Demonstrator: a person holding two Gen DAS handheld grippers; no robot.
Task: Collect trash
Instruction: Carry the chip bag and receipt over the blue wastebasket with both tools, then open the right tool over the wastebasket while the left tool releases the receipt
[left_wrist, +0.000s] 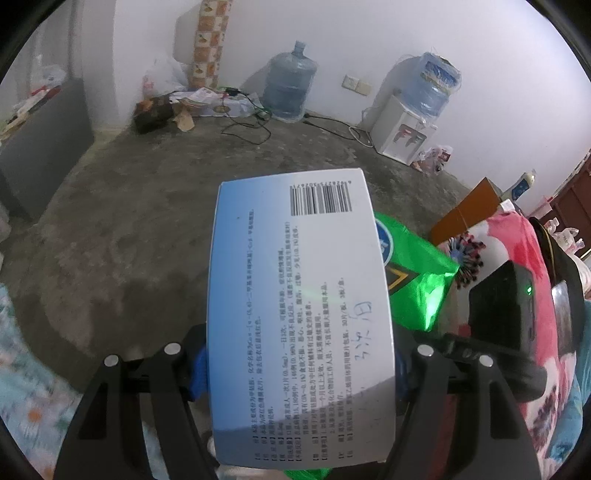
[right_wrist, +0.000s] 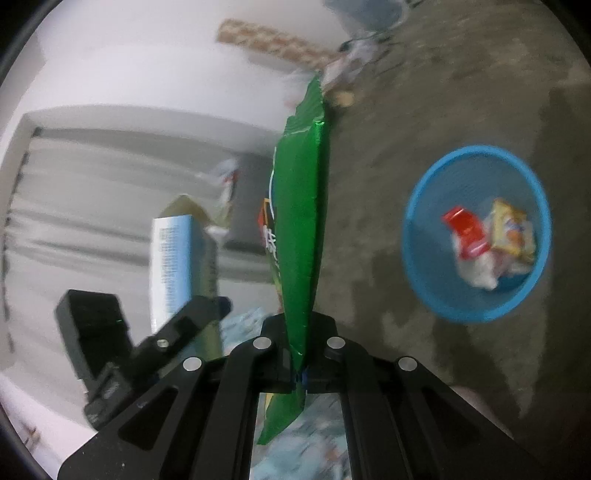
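Glossy foil bag (right_wrist: 301, 221), matt cardboard box (left_wrist: 295, 314)

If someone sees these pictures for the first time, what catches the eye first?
The white-and-blue medicine box fills the left wrist view, clamped in the left gripper. The shiny green snack bag stands pinched in the right gripper. Right of it, the blue basket on the floor already holds wrappers.

Lit dimly and evenly, with a cool bluish cast. Showed heavy fisheye bending and black vignetting at all corners. Stayed fairly sharp in the left wrist view, with glare on the green foil bag (left_wrist: 421, 273). Smeared by motion blur in the right wrist view, worst across the left half and the blue basket (right_wrist: 476, 308).
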